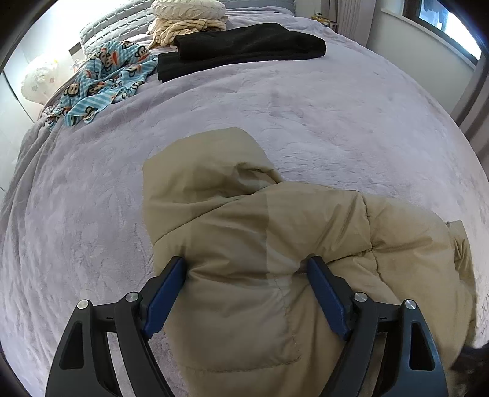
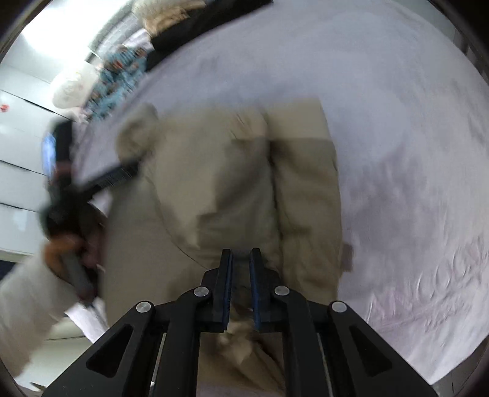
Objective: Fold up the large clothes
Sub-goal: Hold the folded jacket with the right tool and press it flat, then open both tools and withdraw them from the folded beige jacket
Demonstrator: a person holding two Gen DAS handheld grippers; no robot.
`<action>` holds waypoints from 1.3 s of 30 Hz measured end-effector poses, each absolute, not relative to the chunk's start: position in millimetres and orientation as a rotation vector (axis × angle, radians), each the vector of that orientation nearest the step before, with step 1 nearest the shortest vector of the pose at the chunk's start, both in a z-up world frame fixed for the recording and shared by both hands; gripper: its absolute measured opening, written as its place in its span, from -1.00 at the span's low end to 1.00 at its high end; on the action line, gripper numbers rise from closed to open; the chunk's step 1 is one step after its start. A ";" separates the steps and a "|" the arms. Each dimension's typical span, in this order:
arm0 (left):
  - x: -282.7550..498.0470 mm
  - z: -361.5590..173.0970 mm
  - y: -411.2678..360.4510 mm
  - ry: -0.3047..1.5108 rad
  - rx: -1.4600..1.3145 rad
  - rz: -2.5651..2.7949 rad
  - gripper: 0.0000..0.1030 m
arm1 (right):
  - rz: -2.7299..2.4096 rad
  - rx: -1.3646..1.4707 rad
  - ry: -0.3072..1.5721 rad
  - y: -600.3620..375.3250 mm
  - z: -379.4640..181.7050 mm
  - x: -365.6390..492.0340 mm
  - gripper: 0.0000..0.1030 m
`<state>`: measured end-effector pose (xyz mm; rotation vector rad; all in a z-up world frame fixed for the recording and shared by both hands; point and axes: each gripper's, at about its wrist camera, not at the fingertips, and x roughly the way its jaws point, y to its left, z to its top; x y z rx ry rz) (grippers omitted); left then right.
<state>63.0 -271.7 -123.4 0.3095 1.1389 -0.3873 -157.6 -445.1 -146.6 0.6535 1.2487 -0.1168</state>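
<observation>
A tan padded hooded jacket lies on the lilac bedspread, hood towards the far side. My left gripper is open, its blue pads astride a bulge of the jacket's shoulder. In the blurred right wrist view the jacket fills the middle. My right gripper is nearly closed, with jacket fabric between its pads near the hem. The left gripper and the hand holding it show at the left of that view.
Folded black clothes lie at the far side of the bed, a blue monkey-print garment to their left, cream knitted items and a cushion behind. A window is at the far right. White cupboards stand left.
</observation>
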 end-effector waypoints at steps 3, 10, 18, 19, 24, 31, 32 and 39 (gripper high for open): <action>58.7 -104.5 -257.4 1.155 0.288 -0.393 0.61 | -0.156 0.714 1.261 -452.4 -163.9 -165.3 -0.77; -3.2 -67.5 -199.6 1.194 0.227 -0.457 0.61 | -0.150 0.713 1.251 -452.8 -164.2 -168.9 -0.77; -68.3 -101.5 -176.6 1.272 0.230 -0.382 0.66 | -0.139 0.682 1.269 -447.8 -162.0 -169.3 -0.77; -70.3 -102.7 -176.8 1.266 0.237 -0.363 0.74 | -0.135 0.666 1.275 -445.4 -161.4 -169.5 -0.77; -73.9 -100.3 -175.4 1.275 0.226 -0.324 0.75 | -0.149 0.630 1.289 -441.4 -154.5 -170.5 -0.64; -79.4 -89.0 -171.0 1.280 0.228 -0.300 0.74 | -0.165 0.618 1.293 -440.8 -142.6 -183.8 -0.55; -78.8 -88.1 -170.0 1.281 0.229 -0.302 0.74 | -0.172 0.618 1.292 -439.7 -139.0 -186.6 -0.54; -77.9 -79.3 -157.7 1.290 0.227 -0.321 0.74 | -0.234 0.634 1.269 -426.5 -122.4 -201.8 -0.39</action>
